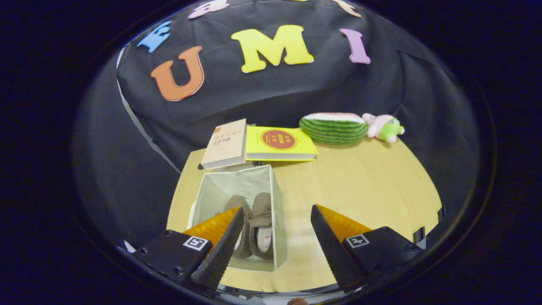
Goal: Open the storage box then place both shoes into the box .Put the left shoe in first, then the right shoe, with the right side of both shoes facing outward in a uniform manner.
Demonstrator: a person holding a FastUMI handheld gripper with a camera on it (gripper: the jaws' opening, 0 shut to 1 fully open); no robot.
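A pale fabric storage box (277, 212) stands open on the wooden table (360, 190), below and slightly left of my fingers. Two brown shoes lie side by side inside it: one shoe (260, 228) in the middle of the box, the other (240, 245) partly hidden behind my left finger. My gripper (277, 216) hovers above the box, open, with nothing between its fingers. The left fingertip (230, 233) overlaps the box's inside; the right fingertip (326, 235) hangs over bare table to the right of the box.
Beyond the box, a beige book (224, 144) and a yellow book (279, 143) lie at the table's far edge. To their right sit a watermelon-slice plush (334, 127) and a small pink-and-green plush toy (384, 127). Black cloth walls surround the table.
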